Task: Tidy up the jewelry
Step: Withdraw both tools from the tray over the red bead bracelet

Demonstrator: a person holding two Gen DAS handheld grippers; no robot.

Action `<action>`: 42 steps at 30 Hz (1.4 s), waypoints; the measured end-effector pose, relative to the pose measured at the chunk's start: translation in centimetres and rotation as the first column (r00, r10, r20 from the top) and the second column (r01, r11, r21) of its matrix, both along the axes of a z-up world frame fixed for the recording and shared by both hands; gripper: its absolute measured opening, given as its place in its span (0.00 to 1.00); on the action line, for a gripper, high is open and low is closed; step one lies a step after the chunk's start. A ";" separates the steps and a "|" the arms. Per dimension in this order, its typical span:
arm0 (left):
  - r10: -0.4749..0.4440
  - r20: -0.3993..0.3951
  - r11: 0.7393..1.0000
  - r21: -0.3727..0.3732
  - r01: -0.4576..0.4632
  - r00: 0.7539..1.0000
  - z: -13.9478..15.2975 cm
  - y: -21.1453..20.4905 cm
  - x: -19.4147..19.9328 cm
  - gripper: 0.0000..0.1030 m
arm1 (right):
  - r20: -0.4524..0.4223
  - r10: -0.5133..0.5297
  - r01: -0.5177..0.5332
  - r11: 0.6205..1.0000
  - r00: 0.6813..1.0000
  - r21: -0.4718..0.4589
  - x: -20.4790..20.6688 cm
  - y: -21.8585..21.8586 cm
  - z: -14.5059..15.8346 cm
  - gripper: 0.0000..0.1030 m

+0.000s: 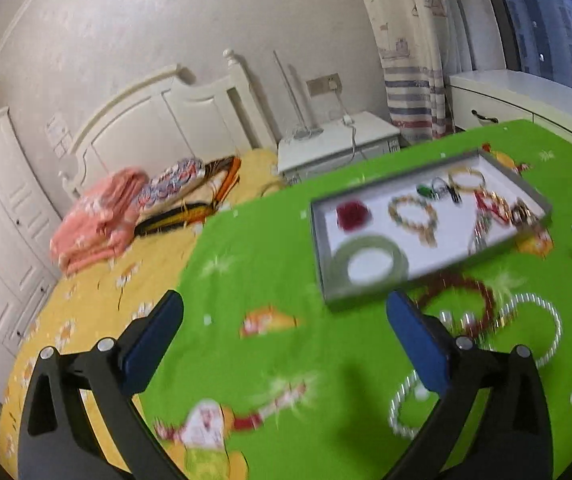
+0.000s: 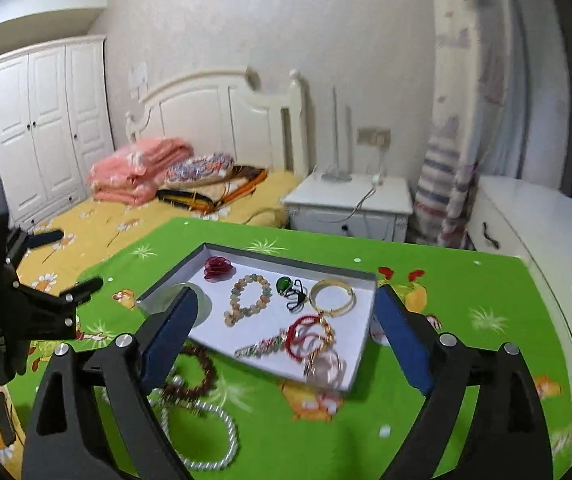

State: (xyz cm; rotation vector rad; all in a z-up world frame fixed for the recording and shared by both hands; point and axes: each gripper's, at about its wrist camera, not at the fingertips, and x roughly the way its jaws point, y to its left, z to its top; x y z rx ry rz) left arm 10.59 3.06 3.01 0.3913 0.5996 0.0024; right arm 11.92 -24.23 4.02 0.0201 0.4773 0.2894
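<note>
The left claw (image 1: 286,344) stands wide open with nothing between its blue pads, hovering over the green cartoon-print cloth on the counter (image 1: 253,264); the right claw (image 2: 286,332) is likewise spread open and empty. No earlier view is at hand, so only that stance can be told.

Going left to right in the right wrist view: the loose pieces lie on the cloth low and left, just under the right claw's left finger; a dark red beaded bracelet (image 2: 201,376) sits nearest the tray, and a white pearl strand (image 2: 205,436) curls below it, the two touching or nearly so; blur hides the join. Ahead and centre is the shallow grey-rimmed white tray (image 2: 277,260), holding a red fabric rose (image 2: 217,268), a pale jade bangle (image 2: 201,300) partly hidden behind the finger, a tan beaded bracelet (image 2: 247,298), a green pendant on black cord (image 2: 290,290), a gold bangle (image 2: 332,296) and a tangle of red and gold chains (image 2: 310,340).

The deciding relation, by my judgement: the loose beads lie on the tray's near-left side; in the left wrist view they sit right beside the left claw's right finger, so either claw is near, the left perhaps squarer to them. The pearl strand's long axis runs roughly toward the camera; a pinch across it looks easiest.
</note>
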 end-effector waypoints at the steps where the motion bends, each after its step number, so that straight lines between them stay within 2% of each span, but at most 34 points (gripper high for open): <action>1: 0.008 -0.013 1.000 -0.027 -0.008 1.000 -0.6 0.4 -1.0 0.96 | -0.004 -0.013 0.013 1.000 1.000 -0.003 -1.0 0.1 -0.5 0.82; 4: 0.031 -0.050 0.995 -0.091 -0.036 0.998 -2.2 1.0 -2.7 0.96 | -0.036 -0.089 0.089 0.996 0.995 -0.016 -2.6 0.5 -1.9 0.82; 6: 0.038 -0.074 0.991 -0.124 -0.047 0.997 -3.3 1.2 -3.4 0.96 | -0.071 -0.103 0.102 0.995 0.992 -0.011 -3.0 1.0 -2.9 0.82; 8: 0.035 -0.106 0.988 -0.146 -0.050 0.994 -4.2 1.3 -3.8 0.96 | -0.109 -0.086 0.087 0.996 0.990 0.000 -3.0 1.5 -4.2 0.82; 11: 0.041 -0.148 0.983 -0.172 -0.067 0.988 -5.7 1.8 -4.1 0.96 | -0.175 -0.061 0.055 0.998 0.983 -0.040 -3.0 3.0 -6.0 0.82; 16: 0.029 -0.171 0.979 -0.195 -0.063 0.985 -7.4 2.4 -4.3 0.96 | -0.252 0.002 -0.015 0.999 0.968 -0.049 -2.8 5.5 -7.9 0.82; 20: 0.010 -0.169 0.971 -0.233 -0.050 0.986 -7.2 2.8 -4.2 0.96 | -0.286 0.050 -0.073 0.995 0.957 -0.070 -2.0 7.9 -8.5 0.77; 23: -0.009 -0.176 0.970 -0.241 -0.034 0.984 -7.4 2.6 -4.1 0.96 | -0.281 0.089 -0.117 0.990 0.956 -0.083 -1.3 9.2 -8.3 0.68; 25: -0.020 -0.175 0.969 -0.245 -0.024 0.984 -7.4 2.6 -4.1 0.96 | -0.282 0.120 -0.150 0.985 0.952 -0.089 -0.6 10.2 -8.1 0.60; 30: -0.031 -0.178 0.962 -0.271 -0.019 0.983 -7.4 2.8 -4.1 0.96 | -0.311 0.174 -0.217 0.970 0.934 -0.110 1.5 12.0 -8.4 0.46; 35: -0.041 -0.178 0.959 -0.284 -0.012 0.983 -7.4 2.9 -4.1 0.96 | -0.329 0.149 -0.191 0.976 0.932 -0.101 2.0 11.5 -8.4 0.46; 42: -0.062 -0.186 0.958 -0.286 0.006 0.981 -7.5 2.6 -4.0 0.96 | -0.378 0.166 -0.226 0.967 0.911 -0.120 1.2 11.0 -10.2 0.46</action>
